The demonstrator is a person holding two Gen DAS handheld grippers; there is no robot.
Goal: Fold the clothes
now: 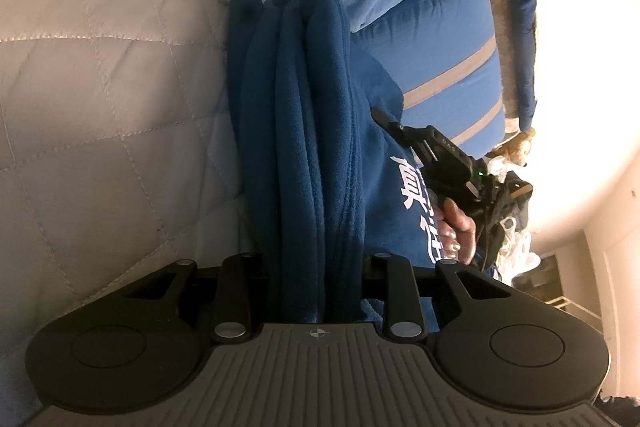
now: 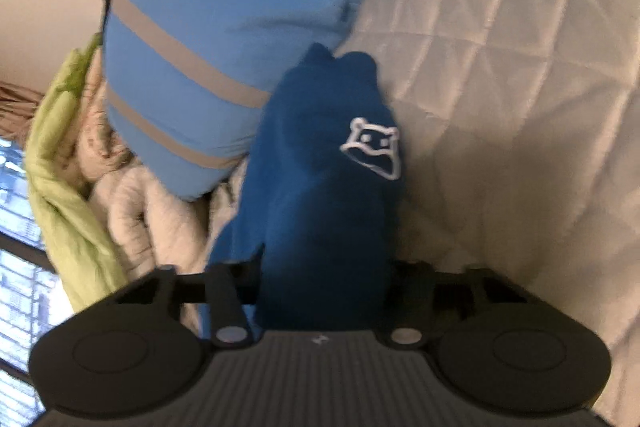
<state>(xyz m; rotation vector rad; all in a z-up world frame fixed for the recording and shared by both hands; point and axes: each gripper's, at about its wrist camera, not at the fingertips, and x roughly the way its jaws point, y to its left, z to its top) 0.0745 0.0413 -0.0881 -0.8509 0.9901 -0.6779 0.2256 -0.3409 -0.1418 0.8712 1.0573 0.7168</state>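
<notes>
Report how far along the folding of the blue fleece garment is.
Done: little that shows; the blue fleece garment is bunched in loose folds, not flat, on the quilted bedspread. In hand: the left gripper is shut on one bunch of it, and the right gripper is shut on another part bearing a white logo. Left: spreading it out, making the folds and laying it down.

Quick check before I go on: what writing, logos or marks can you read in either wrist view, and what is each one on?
White characters on the dark blue garment: large print, partly hidden by the right tongs and a hand; not readable.
White outline face logo on the garment: a picture, no words.
Small letters on the right tongs' black body: too small to read.
Compass-like mark on the left tongs' grey base: a sign, no text.
</notes>
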